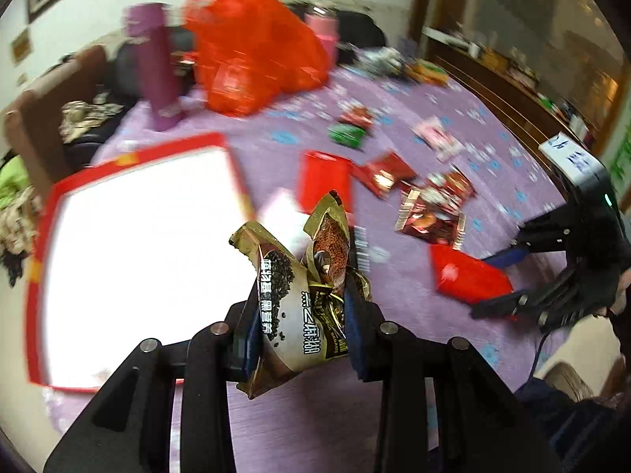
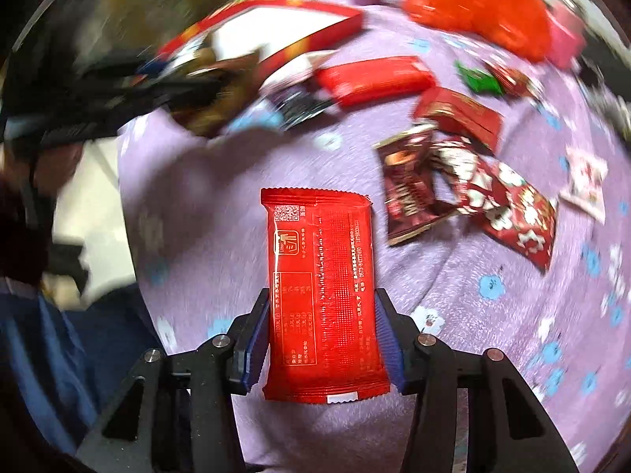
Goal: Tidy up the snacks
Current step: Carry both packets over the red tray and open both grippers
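We see two crumpled gold snack packets (image 1: pixel 303 295) pinched together between the narrowly parted jaws of the left gripper (image 1: pixel 303 339), lifted above the purple flowered tablecloth (image 1: pixel 394 315) just beside the red-rimmed box (image 1: pixel 134 260), whose white inside is glared out. The right gripper (image 2: pixel 321 339) has its blue pads (image 2: pixel 388 339) pressed on both long edges of a flat red packet (image 2: pixel 323 295), held over the cloth. More packets lie scattered past it: another red bar (image 2: pixel 374 79), dark red ones (image 2: pixel 508 205), a green one (image 2: pixel 479 81). Farther back sit an orange-red plastic bag (image 1: pixel 256 47) and a purple bottle (image 1: pixel 152 63).
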Demonstrator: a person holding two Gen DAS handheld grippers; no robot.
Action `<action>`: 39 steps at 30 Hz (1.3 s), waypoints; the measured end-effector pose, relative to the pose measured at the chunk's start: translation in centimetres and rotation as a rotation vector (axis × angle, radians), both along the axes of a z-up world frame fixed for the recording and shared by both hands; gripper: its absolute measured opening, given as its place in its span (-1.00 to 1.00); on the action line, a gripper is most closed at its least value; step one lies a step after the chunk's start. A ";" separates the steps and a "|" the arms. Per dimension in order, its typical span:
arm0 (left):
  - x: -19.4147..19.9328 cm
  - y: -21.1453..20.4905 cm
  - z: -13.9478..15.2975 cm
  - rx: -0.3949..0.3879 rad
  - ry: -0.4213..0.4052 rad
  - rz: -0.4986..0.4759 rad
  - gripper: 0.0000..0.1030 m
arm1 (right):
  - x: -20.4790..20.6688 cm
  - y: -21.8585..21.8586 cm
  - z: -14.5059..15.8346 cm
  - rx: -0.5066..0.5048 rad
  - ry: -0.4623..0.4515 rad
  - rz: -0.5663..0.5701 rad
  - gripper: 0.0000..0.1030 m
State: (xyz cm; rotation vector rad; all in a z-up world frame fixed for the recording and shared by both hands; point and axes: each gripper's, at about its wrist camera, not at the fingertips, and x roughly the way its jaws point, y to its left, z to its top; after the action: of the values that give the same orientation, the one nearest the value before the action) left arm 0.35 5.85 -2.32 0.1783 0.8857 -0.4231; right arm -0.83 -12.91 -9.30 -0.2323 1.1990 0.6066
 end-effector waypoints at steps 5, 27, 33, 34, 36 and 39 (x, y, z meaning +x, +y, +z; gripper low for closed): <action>0.8 4.7 0.3 0.024 -0.025 0.133 -0.36 | 3.3 -0.6 1.8 0.233 0.051 -0.079 -0.04; 3.7 11.6 -3.0 0.147 0.002 0.400 -0.30 | 9.6 17.8 2.4 0.395 -0.019 -0.132 -0.04; 3.4 11.8 -2.5 0.190 -0.040 0.457 -0.04 | 8.9 18.1 2.0 0.410 0.009 -0.109 0.01; 3.2 11.9 -2.2 0.194 -0.056 0.462 -0.02 | 8.7 17.8 2.2 0.430 0.010 -0.102 0.01; 2.8 11.9 -1.6 0.180 -0.077 0.464 0.04 | 8.2 16.8 2.9 0.440 -0.030 -0.120 0.09; 2.4 11.5 -0.9 0.155 -0.088 0.450 0.08 | 8.1 15.5 2.5 0.431 -0.006 -0.131 0.17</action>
State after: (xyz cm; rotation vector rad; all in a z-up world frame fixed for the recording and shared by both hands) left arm 2.79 17.37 -3.26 0.1336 0.8430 0.0724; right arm 7.25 2.60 -6.76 0.2064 1.0404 0.7313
